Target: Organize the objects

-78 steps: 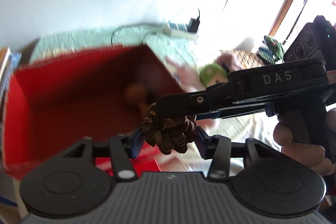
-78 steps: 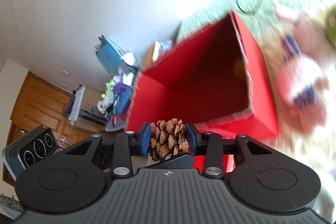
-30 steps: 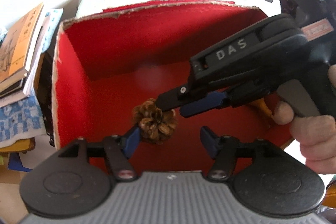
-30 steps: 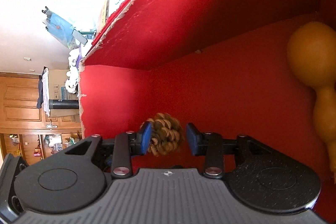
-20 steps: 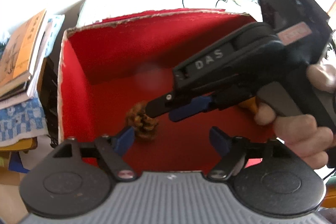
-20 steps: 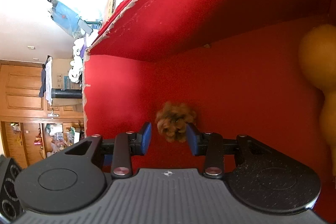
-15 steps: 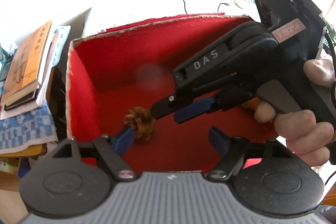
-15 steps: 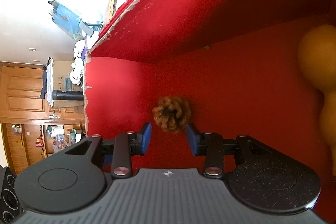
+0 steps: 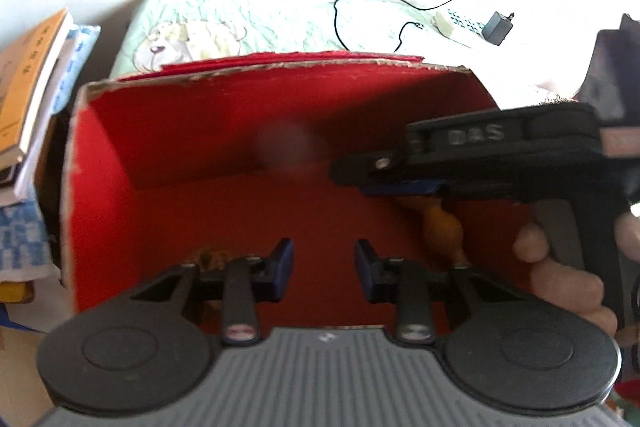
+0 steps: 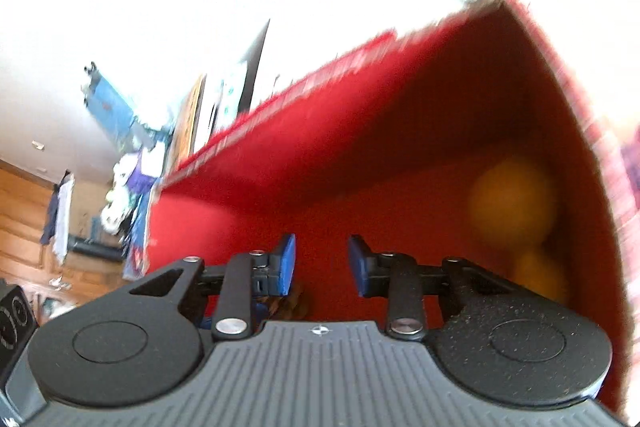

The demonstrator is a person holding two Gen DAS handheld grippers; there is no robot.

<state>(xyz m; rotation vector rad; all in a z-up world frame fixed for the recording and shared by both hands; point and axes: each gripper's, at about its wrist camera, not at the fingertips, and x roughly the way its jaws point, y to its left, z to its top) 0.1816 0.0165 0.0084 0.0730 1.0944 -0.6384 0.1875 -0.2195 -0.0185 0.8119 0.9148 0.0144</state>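
The red box (image 9: 100, 155) filled the middle of both views, open side up; an orange gourd (image 10: 516, 211) lay at its right, blurry. The right gripper (image 9: 400, 187) reached in from the right of the left view, and the left gripper (image 9: 323, 265) sat at the bottom; both were closing on nothing, narrow gaps. The pinecone (image 9: 208, 257) lay on the box floor, lower left, mostly hidden behind the left gripper's finger.
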